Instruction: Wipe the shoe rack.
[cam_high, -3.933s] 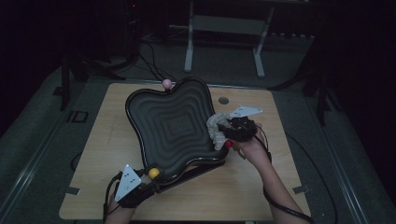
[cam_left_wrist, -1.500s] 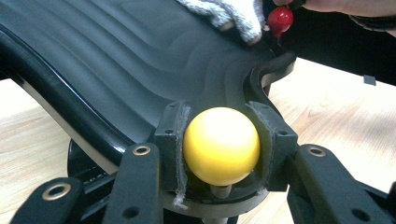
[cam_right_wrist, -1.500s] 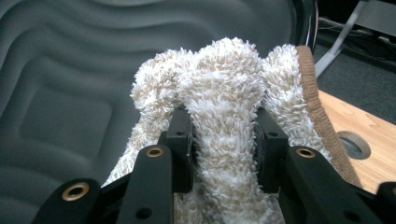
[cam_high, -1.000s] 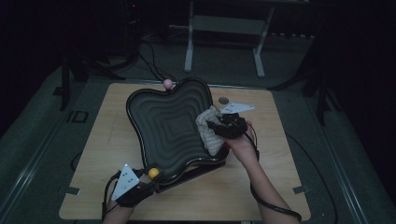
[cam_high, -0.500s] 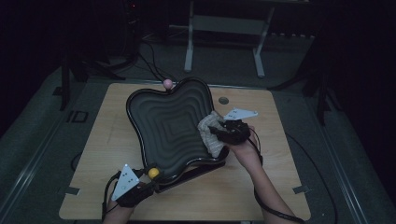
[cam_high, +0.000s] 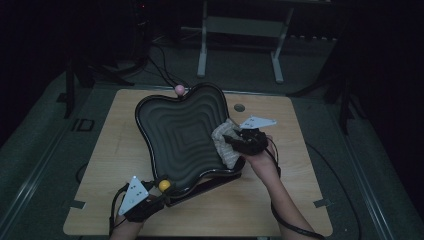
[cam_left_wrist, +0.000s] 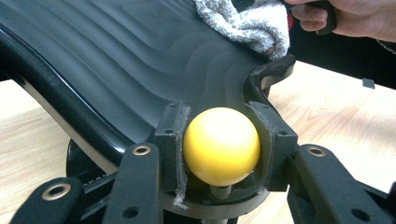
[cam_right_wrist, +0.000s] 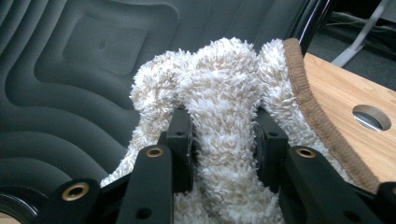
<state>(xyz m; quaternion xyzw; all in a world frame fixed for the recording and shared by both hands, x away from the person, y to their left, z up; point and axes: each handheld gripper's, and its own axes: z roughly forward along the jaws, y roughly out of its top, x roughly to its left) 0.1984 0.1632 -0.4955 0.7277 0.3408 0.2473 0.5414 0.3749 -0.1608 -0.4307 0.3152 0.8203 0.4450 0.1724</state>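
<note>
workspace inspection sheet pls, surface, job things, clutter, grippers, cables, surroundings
surface: wooden table, round hole near the far edge
job's things: black ridged tray tilted on a stand; fluffy cloth on its right side; yellow ball knob at its near rim, pink ball knob at its far rim
clutter: nothing seen
grippers: left gripper shut on the yellow ball knob; right gripper shut on the fluffy cloth
cables: one trails from each gripper; more on the floor behind the table
surroundings: dark room, metal frame behind the table

A light wooden table (cam_high: 295, 200) stands on a grey floor (cam_high: 45, 150) in a dim room. Beyond the table, a grey metal stand (cam_high: 240, 45) rises among dark cables (cam_high: 160, 55).
</note>
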